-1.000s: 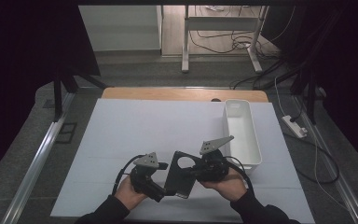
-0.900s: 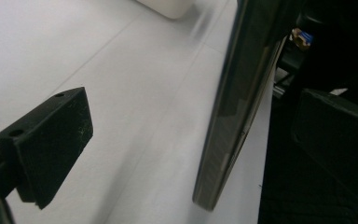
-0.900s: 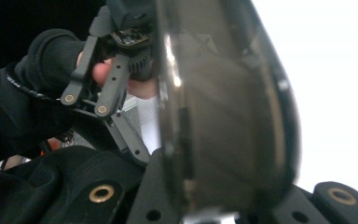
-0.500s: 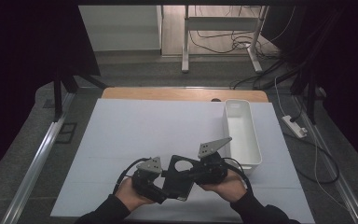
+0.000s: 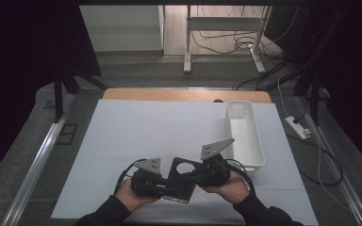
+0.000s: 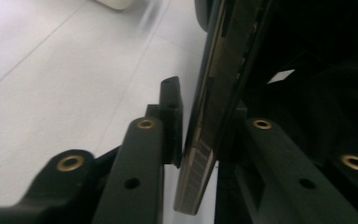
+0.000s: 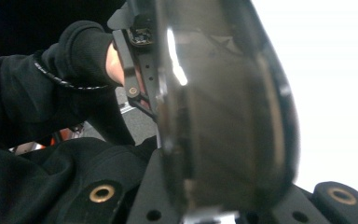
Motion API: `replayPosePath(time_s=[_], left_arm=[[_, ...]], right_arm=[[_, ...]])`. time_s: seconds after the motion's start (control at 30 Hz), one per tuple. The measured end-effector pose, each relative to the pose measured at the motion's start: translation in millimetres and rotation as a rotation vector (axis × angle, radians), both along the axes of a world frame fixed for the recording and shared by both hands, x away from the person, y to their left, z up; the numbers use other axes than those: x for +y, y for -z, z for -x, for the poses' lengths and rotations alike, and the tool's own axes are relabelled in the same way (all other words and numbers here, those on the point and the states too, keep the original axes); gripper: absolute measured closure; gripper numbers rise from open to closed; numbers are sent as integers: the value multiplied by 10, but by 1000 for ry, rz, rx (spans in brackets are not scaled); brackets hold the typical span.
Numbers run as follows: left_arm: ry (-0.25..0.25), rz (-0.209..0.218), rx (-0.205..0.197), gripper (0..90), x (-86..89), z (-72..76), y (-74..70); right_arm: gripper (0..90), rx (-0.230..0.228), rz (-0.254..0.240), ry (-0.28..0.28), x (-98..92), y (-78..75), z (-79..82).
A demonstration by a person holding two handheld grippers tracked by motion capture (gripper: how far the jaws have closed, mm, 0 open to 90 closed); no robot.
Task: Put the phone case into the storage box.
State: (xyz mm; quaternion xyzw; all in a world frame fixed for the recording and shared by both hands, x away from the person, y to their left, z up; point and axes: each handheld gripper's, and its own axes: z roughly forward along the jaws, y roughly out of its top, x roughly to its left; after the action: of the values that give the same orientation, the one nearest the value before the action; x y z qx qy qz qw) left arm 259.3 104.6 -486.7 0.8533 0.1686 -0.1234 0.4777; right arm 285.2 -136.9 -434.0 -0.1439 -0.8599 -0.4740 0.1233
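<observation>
A flat black plate point(image 5: 183, 178) with a round hole near its top hangs just above the white table, near the front edge, held between the two grippers. My left gripper point(image 5: 164, 187) is shut on its lower left edge. In the left gripper view the plate's thin edge point(image 6: 210, 84) runs up between the fingers point(image 6: 170, 100). My right gripper point(image 5: 197, 176) is shut on the plate's right side. In the right gripper view the dark plate point(image 7: 228, 107) stands blurred and close, and the left gripper point(image 7: 139, 51) and a black sleeve point(image 7: 51, 88) show behind it.
A long white bin point(image 5: 245, 134) stands at the table's right, just beyond the right hand. The white table sheet point(image 5: 160, 132) stretches open to the left and back. A wooden strip point(image 5: 169, 95) edges the far side, with metal rails on both sides.
Both hands and the plate have shifted slightly toward the near edge, and the plate's tilt changed a little. Both grips look the same.
</observation>
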Motion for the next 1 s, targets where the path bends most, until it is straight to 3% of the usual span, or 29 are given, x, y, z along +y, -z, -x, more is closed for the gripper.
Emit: replayPosePath(time_s=[0.07,0.2,0.3,0.4,0.7,0.83,1.0], left_arm=[[28,8,6,827,8,-5,-1],[24,-12,-15,842,-13,18,-28],[6,-35,-25,845,-22,22,-36],[-18,-54,-27,845,-13,21,-51],[-114,-138,-54,844,8,28,-82],[-150,-166,-57,844,4,23,-84],[-208,-190,-52,844,14,17,-92]], right_arm=[[848,7,-8,-20,-1,1,3],[834,23,-15,-26,-9,13,-15],[795,-4,-4,-10,-5,21,-13],[653,-45,7,25,7,19,3],[357,-106,9,156,-54,-21,-46],[252,-141,33,204,-80,-38,-59],[133,-143,60,276,-103,-47,-76]])
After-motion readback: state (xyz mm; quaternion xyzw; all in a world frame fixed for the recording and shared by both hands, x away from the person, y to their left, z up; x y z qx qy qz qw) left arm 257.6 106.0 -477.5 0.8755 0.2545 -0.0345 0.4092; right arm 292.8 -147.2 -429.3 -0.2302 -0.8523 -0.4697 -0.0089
